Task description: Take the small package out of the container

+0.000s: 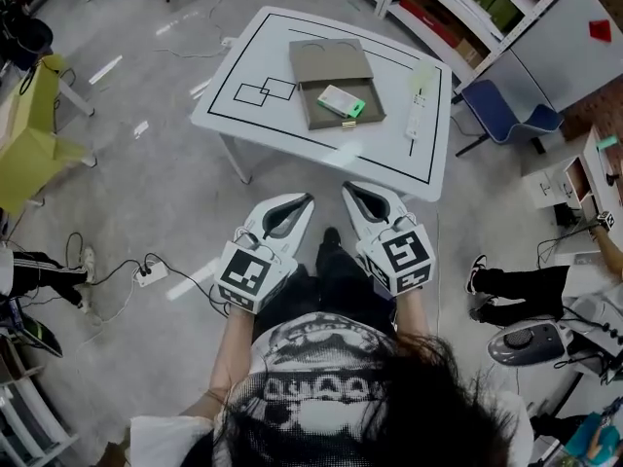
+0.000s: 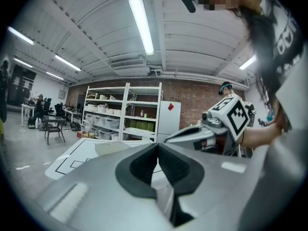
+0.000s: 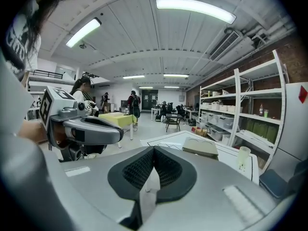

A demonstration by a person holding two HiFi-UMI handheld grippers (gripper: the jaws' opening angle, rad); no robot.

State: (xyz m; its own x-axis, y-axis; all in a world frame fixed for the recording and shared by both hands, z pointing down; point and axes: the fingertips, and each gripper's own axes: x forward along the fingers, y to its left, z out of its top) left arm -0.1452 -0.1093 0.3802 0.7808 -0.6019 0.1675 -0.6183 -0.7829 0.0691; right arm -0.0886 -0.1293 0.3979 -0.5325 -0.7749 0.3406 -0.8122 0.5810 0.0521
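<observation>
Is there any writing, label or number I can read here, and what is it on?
None can be read.
Small white-and-green package in the open flat grey container: print too small.
Black-and-white marker cube on the right tool: pattern only, no words.
Person's dark shirt: white print blurred.

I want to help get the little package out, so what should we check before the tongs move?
1. Container open: ok, its inside shows.
2. Small package in the container: ok, it lies in the open part.
3. Left tongs empty: ok, shut with nothing between them.
4. Right tongs empty: ok, shut with nothing between them.
5. Tongs open, ready to grab: not ok, both are shut.
6. Tongs at the container: not ok, both are short of the table, close to the person's body.
</observation>
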